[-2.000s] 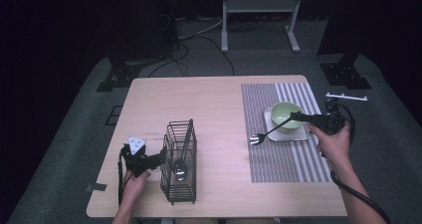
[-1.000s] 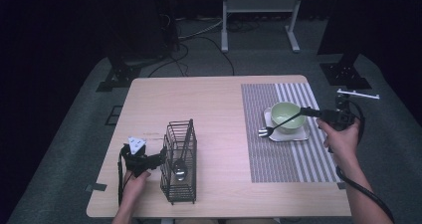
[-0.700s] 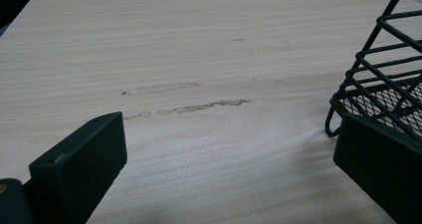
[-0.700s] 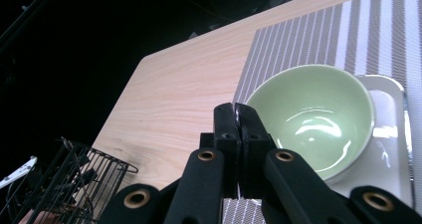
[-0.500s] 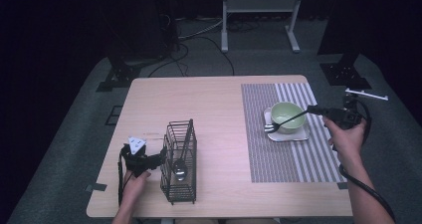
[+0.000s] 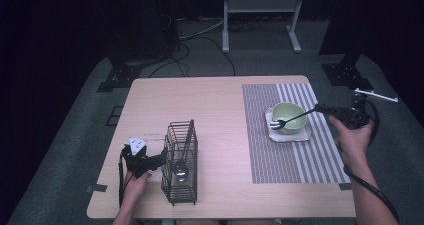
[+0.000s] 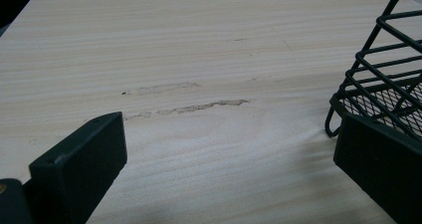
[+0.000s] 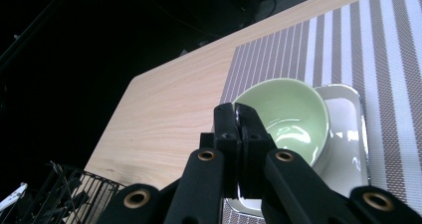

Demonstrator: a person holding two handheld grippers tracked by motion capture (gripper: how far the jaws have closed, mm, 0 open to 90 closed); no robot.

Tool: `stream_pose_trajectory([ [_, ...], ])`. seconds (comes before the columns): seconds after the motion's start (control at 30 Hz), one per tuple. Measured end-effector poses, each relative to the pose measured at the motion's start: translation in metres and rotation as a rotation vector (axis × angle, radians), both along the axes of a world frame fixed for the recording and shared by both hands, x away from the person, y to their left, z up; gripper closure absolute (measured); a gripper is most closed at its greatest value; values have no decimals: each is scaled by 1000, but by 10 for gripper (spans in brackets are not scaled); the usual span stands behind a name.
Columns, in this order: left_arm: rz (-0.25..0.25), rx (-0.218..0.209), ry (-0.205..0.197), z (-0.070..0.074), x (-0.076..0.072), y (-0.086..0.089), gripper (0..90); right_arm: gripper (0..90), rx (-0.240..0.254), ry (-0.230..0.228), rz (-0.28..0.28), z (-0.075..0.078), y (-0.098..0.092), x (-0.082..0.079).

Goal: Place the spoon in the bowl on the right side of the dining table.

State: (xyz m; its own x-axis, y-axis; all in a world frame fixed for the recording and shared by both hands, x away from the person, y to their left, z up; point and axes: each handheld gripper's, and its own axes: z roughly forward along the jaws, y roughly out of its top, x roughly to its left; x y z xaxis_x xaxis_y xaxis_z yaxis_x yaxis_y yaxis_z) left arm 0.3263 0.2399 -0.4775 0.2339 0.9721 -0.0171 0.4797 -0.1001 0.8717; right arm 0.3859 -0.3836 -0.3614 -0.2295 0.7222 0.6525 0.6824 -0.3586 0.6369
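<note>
My right gripper is shut on the handle of a dark fork. The fork slants down to the left, its tines at the near left side of a green bowl. The bowl sits on a small white plate on a striped placemat. In the right gripper view my jaws press together on a thin metal strip above the bowl. My left gripper rests open on the table beside a black wire caddy holding a spoon. Its jaws stand wide, the right one at the caddy's corner.
The wooden table has bare room across its middle and far side. The caddy lies far off at the lower left of the right gripper view. The table's right edge is close to my right hand. A cable trails from each gripper.
My right gripper has carried the fork to the right and farther away, its tines going from the mat's left part to the bowl's side. The left gripper has stayed put.
</note>
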Motion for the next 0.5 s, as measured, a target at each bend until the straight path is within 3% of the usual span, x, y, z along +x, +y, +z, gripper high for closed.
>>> stream_pose_trajectory([
  [0.5, 0, 1, 0, 0, 0, 0, 0, 886, 19, -7, -69, 1, -18, -5],
])
